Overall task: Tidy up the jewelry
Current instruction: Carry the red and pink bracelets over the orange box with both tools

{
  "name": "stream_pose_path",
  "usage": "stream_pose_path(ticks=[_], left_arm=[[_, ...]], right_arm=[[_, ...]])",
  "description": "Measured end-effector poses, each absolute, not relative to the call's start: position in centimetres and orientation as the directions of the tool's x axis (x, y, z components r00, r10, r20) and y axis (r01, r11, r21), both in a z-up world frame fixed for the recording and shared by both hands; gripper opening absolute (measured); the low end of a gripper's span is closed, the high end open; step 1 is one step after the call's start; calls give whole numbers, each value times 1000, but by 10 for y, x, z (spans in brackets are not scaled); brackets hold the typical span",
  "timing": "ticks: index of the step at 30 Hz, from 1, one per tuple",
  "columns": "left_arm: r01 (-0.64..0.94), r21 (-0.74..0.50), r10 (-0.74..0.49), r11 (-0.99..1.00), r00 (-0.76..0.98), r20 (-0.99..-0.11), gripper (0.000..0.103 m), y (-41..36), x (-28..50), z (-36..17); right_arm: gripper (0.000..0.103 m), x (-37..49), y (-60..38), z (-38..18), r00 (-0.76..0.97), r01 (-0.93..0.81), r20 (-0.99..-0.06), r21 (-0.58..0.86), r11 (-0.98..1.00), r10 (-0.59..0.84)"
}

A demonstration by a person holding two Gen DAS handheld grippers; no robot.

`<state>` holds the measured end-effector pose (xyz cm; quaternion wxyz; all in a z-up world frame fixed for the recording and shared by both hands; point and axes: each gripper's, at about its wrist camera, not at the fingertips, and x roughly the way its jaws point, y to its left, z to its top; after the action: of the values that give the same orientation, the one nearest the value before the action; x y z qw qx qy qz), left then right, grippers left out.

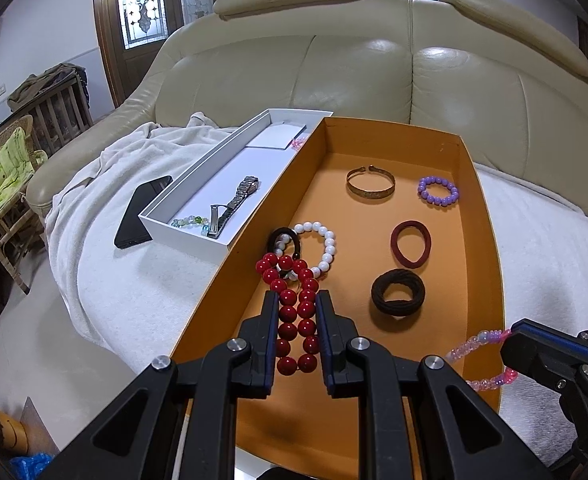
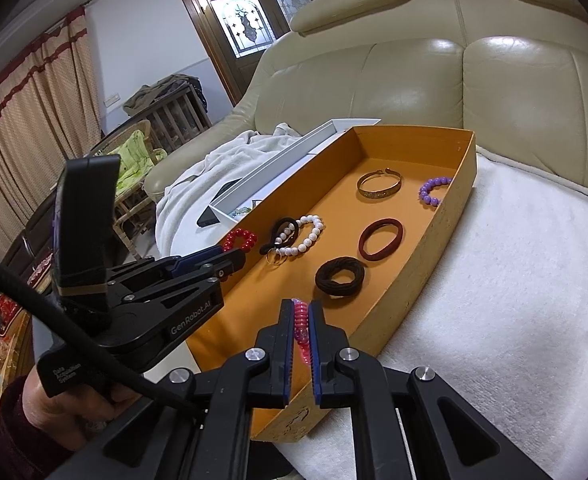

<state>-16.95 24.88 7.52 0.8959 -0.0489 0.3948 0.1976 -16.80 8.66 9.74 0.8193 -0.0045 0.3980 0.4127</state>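
My left gripper (image 1: 297, 300) is shut on a red bead bracelet (image 1: 294, 312) and holds it over the near left part of the orange tray (image 1: 489, 240). My right gripper (image 2: 301, 308) is shut on a pink translucent bead bracelet (image 2: 299, 320) at the tray's near right wall; it also shows in the left wrist view (image 1: 481, 356). In the tray lie a white bead bracelet (image 1: 321, 248), a black hair tie (image 1: 284, 236), a gold bangle (image 1: 370, 183), a purple bead bracelet (image 1: 437, 191), a maroon hair tie (image 1: 410, 244) and a dark brown hair tie (image 1: 397, 294).
A white box (image 1: 182, 232) left of the tray holds a metal watch (image 1: 236, 204), a green-blue bead bracelet (image 1: 190, 221) and a white card. A black phone (image 1: 140, 212) lies on the white blanket (image 1: 142, 288). A beige leather sofa back (image 1: 353, 72) stands behind.
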Motion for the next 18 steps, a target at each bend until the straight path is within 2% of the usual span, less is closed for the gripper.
stream_pose_path(ticks=[18], left_arm=[[-399,91,327,912,575,-751,19,251,-167,66]], right_arm=[[7,-171,93,93,320,-695,-667,317,645,673]])
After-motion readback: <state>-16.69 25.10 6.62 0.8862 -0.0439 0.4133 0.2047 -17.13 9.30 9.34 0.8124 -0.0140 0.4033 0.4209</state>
